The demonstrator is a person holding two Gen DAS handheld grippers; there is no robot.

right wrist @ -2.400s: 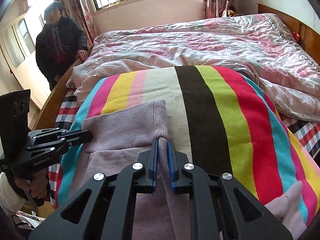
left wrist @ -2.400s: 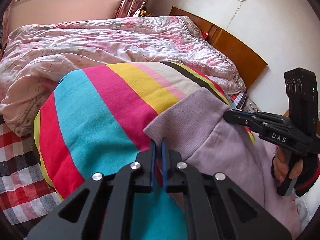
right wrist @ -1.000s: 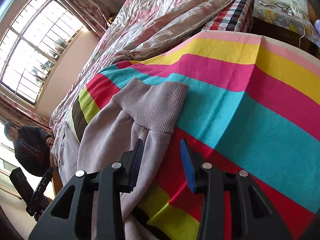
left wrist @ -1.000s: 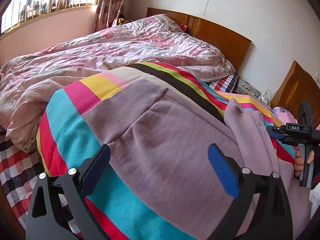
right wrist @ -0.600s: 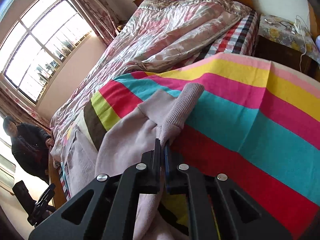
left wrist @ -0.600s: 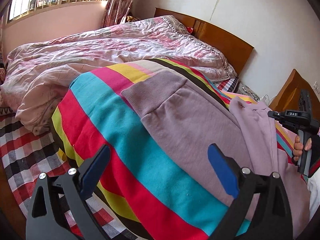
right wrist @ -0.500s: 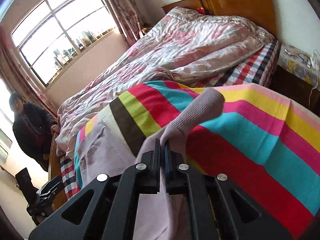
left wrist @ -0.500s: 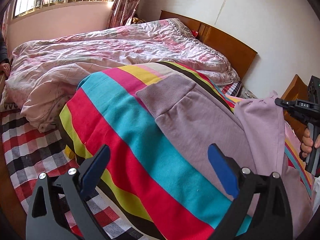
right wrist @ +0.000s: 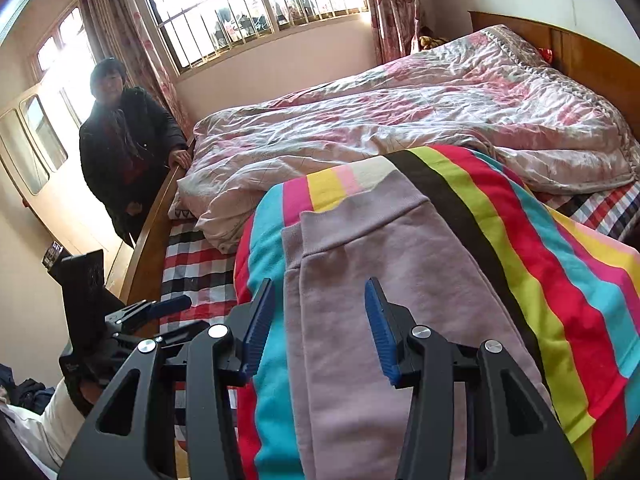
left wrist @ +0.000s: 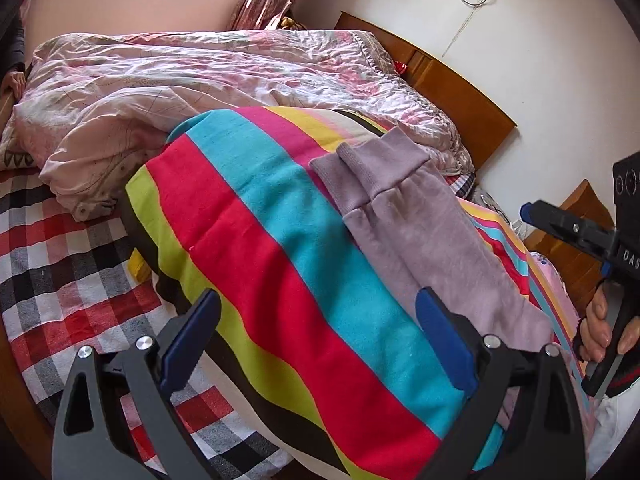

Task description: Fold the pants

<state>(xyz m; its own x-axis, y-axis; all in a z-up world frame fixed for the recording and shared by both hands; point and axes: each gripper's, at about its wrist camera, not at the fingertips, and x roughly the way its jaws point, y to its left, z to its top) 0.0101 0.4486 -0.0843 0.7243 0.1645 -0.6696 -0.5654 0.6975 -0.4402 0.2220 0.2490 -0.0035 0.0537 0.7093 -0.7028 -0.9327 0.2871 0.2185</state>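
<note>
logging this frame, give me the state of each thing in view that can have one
pants: folded lengthwise, one leg over the other, flat on the striped blanket, held by neither gripper
striped blanket: spread over the bed, smooth
pink quilt: bunched up, crumpled
left gripper: open wide, empty
right gripper: jaws have just been opening, nothing pinched, above the pants
curtains: drawn aside, window uncovered

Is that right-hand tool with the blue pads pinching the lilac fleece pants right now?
Apart. In the right wrist view the right tool has just been opening; its blue pads stand spread above the lilac fleece pants, pinching no cloth.
</note>
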